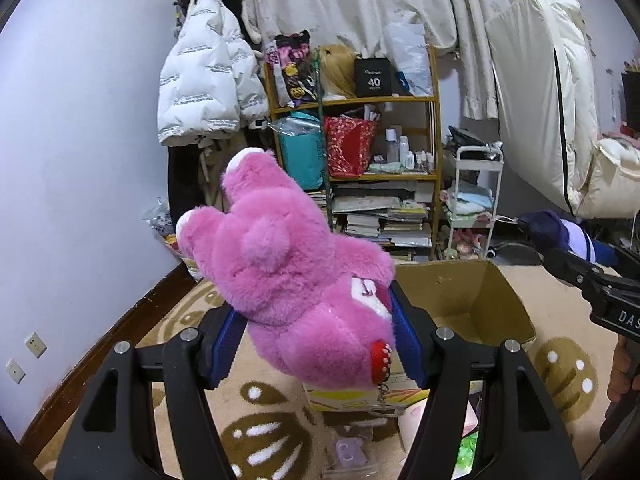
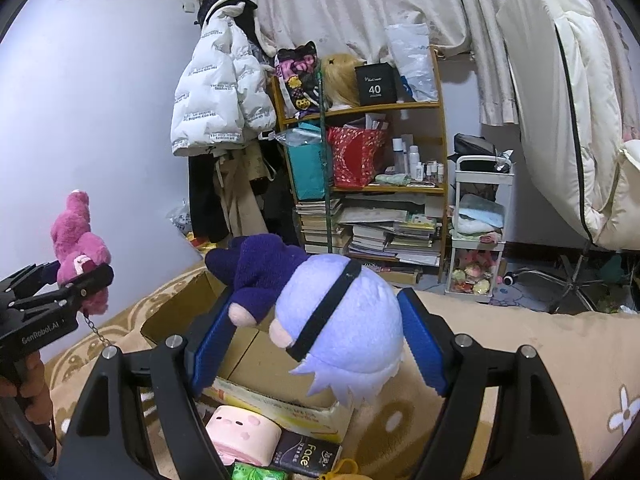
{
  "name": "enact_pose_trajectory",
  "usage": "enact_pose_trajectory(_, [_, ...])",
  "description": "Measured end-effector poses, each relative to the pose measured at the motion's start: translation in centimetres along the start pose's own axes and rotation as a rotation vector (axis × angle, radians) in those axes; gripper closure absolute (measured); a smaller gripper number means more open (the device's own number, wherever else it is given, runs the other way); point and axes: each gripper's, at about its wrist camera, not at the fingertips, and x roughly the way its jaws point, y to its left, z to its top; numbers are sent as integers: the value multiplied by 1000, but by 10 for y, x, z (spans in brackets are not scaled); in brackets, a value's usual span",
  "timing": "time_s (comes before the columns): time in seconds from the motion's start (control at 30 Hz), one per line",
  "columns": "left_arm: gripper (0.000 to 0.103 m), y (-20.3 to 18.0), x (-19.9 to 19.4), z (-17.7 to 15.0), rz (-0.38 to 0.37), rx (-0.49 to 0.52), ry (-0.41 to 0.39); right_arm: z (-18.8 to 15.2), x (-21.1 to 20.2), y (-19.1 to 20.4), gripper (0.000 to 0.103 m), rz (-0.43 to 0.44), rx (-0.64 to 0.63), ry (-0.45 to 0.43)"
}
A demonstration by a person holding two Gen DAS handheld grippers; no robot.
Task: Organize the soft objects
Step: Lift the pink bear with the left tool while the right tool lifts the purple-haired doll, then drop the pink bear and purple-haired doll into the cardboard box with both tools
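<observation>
Grippers both loaded: left gripper (image 1: 320, 344) pinches the pink plush bear (image 1: 288, 264) at its head end, feet up; right gripper (image 2: 320, 340) squeezes the pale-lilac-headed doll (image 2: 344, 320) by the head, purple body forward. Both toys hang above the open cardboard box (image 1: 480, 300) on the rug. Judgement: centre each toy over the box mouth, lower it, then release, one at a time.

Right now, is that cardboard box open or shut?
Open: the cardboard box has its flaps up, and its bare brown inside shows; no toy is visible inside.
</observation>
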Motion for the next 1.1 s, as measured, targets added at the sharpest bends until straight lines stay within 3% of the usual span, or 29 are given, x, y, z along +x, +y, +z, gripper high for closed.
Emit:
enact_pose_trajectory(0.43, [37, -6, 41, -12, -40, -31, 50, -9, 34, 1, 20, 34, -10, 46])
enact_pose_trajectory(0.6, [36, -12, 50, -14, -103, -11, 69, -11, 41, 2, 20, 73, -14, 60])
enact_pose_trajectory(0.97, [36, -32, 70, -22, -162, 51, 139, -20, 50, -3, 18, 102, 23, 110])
enact_pose_trajectory(1.07, [34, -35, 75, -25, -171, 54, 163, -22, 52, -3, 18, 112, 26, 122])
enact_pose_trajectory(1.1, [28, -35, 78, -26, -168, 46, 173, -23, 52, -3, 18, 113, 25, 125])
